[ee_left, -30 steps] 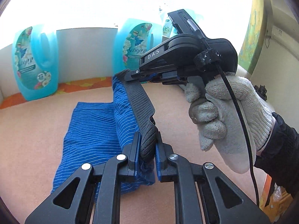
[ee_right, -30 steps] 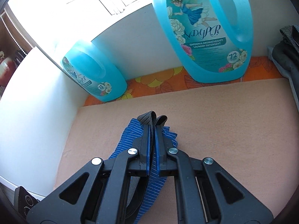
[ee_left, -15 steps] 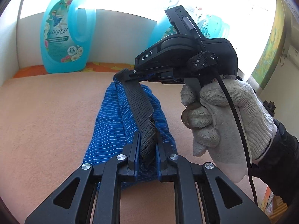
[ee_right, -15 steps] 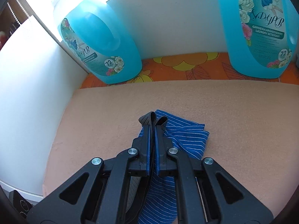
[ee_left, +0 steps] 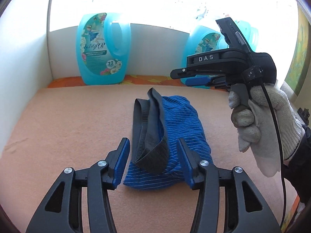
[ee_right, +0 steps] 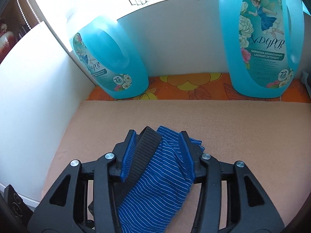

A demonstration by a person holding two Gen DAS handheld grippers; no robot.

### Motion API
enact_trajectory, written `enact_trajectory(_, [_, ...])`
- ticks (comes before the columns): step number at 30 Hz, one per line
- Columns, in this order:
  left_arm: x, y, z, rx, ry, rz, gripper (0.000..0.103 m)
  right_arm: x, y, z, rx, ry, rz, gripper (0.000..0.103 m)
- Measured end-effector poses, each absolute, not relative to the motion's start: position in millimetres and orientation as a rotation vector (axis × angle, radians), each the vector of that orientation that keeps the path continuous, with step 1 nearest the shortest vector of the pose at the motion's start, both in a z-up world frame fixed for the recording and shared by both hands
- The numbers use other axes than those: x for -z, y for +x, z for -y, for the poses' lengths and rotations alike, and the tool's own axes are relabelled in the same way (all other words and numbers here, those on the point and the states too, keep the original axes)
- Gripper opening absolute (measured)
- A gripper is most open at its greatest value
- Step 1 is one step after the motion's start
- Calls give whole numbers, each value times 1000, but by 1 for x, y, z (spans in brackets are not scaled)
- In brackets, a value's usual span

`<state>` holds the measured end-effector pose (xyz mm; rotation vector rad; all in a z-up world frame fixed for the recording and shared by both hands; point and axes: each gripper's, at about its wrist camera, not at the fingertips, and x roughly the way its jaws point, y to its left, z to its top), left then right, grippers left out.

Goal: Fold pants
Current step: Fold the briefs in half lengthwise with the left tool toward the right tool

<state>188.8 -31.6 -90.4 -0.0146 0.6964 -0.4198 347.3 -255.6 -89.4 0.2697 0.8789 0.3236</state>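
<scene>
The blue striped pants with a black waistband lie folded in a narrow bundle on the peach mat. My left gripper is open, its jaws standing either side of the near end of the waistband. My right gripper shows in the left wrist view, open and lifted above the far end of the bundle. In the right wrist view the right gripper is open, with the pants and waistband lying below between its jaws.
Two blue detergent jugs stand at the back on an orange floral cloth. A white wall bounds the mat on the left. The gloved hand holds the right gripper.
Both grippers have opened and let go of the waistband. The pants have dropped onto the mat. The right gripper has lifted up and away to the right.
</scene>
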Motion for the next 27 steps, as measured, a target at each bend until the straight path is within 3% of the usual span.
enact_trajectory(8, [86,194,62,493,94,-676,49,113,342,274,-252,254,-960,47])
enact_trajectory(27, [128,230,34,429,-97,-983,50,160,357,279,-340,477,-1031,48])
